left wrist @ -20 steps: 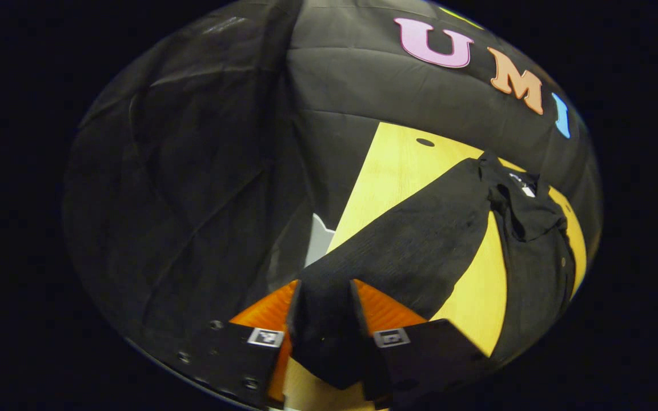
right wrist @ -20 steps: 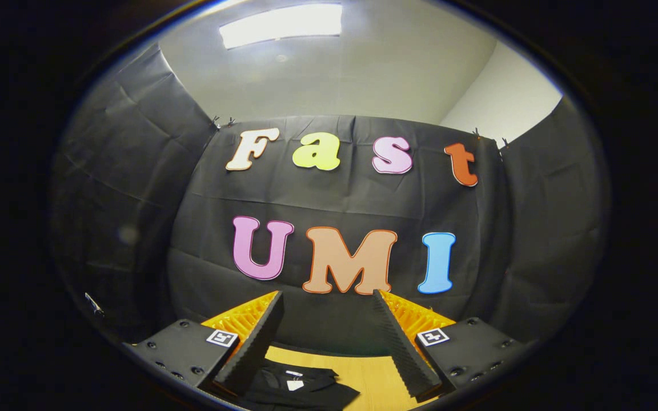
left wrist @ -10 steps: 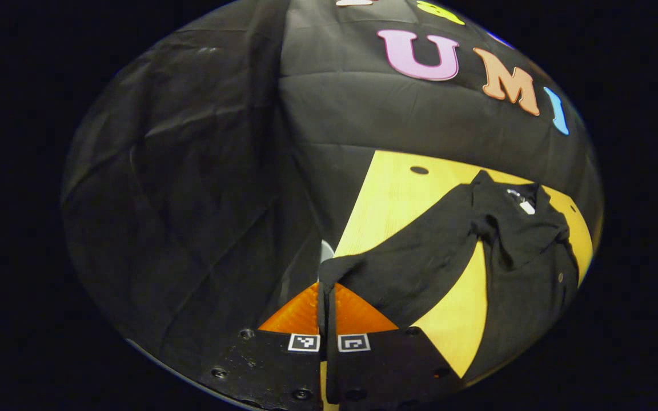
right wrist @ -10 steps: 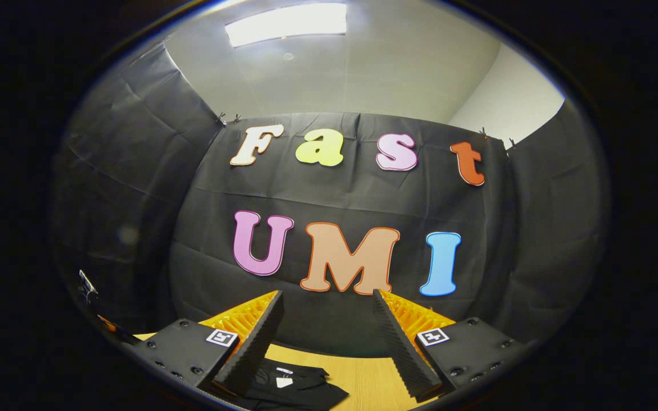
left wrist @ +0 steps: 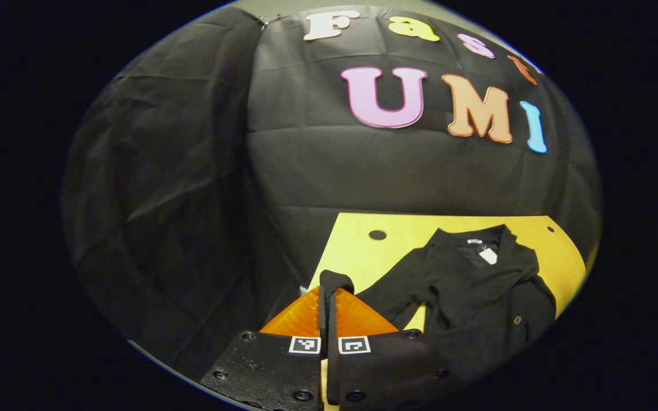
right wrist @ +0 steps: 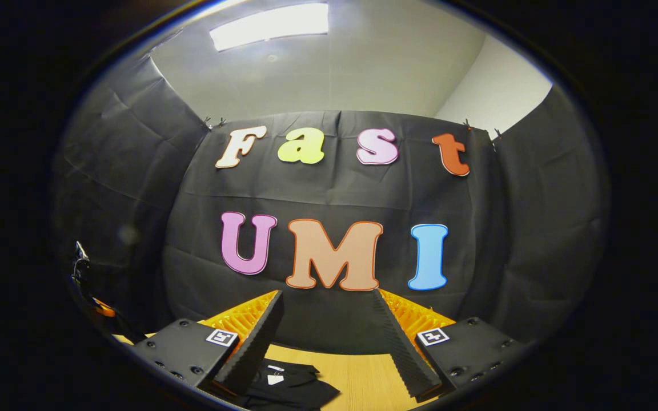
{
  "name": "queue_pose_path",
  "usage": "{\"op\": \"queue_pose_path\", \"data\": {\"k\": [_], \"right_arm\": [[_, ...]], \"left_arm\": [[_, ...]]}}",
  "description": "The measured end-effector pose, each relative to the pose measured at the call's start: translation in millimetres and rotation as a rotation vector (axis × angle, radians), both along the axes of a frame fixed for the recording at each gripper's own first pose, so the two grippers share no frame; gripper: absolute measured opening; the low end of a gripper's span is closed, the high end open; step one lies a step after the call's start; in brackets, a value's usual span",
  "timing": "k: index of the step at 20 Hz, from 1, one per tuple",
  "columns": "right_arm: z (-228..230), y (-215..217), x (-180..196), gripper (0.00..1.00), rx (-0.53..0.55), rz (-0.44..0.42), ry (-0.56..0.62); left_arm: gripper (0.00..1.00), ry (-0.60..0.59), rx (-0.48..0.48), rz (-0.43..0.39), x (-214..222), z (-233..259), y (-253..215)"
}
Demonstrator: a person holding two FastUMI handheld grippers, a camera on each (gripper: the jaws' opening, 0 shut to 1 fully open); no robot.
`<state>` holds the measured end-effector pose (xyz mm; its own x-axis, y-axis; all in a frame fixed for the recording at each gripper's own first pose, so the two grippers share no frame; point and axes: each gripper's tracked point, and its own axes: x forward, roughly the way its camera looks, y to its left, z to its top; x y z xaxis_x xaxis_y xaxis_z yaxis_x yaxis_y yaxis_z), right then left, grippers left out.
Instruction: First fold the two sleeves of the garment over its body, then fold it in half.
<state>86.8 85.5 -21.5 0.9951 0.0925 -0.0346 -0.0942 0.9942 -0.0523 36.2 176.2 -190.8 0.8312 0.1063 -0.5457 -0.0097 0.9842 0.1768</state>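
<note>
left gripper (left wrist: 327,297): fingers pressed together on the sleeve cuff (left wrist: 336,281), lifted off the table (left wrist: 363,251)
right gripper (right wrist: 329,337): fingers held apart, gripping nothing
garment (left wrist: 477,285): black, lay on the table

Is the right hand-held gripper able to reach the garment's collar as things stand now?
Probably yes. The right hand-held gripper is open and holds nothing, the collar lies on the table just below it, and nothing stands between them.
</note>
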Motion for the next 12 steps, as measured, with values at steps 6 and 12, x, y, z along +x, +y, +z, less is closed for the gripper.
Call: {"op": "queue_pose_path", "data": {"k": [6,12], "right_arm": [[-9.0,-54.6,-10.3,0.98,0.026,-0.071,0.008],[-15.6,-115.4,-23.5,0.98,0.036,-0.157,0.016]], "left_arm": [[0.0,-0.052,-0.026,-0.122,40.5,19.5,-76.6],[0.0,-0.059,-0.038,-0.289,72.0,16.6,-168.8]]}}
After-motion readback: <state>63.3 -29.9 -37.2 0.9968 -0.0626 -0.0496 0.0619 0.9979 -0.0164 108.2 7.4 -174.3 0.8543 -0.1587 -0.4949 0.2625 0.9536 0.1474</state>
